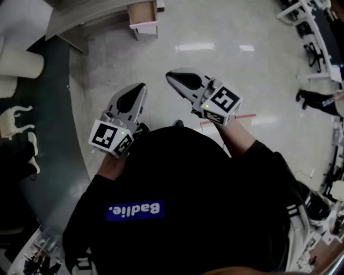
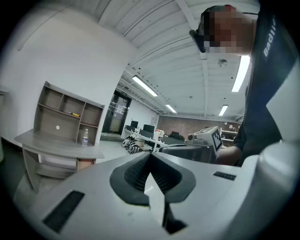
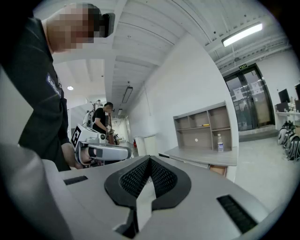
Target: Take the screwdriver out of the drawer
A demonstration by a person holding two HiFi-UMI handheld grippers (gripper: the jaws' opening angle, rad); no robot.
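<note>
Both grippers are hovering empty.
Left gripper and right gripper are pressing jaws together on nothing, well apart from the drawer at upper centre.

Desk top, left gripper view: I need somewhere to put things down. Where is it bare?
The desk top looks bare from its left end to the water bottle, below the shelf unit. Only the bottle's corner is taken.
</note>
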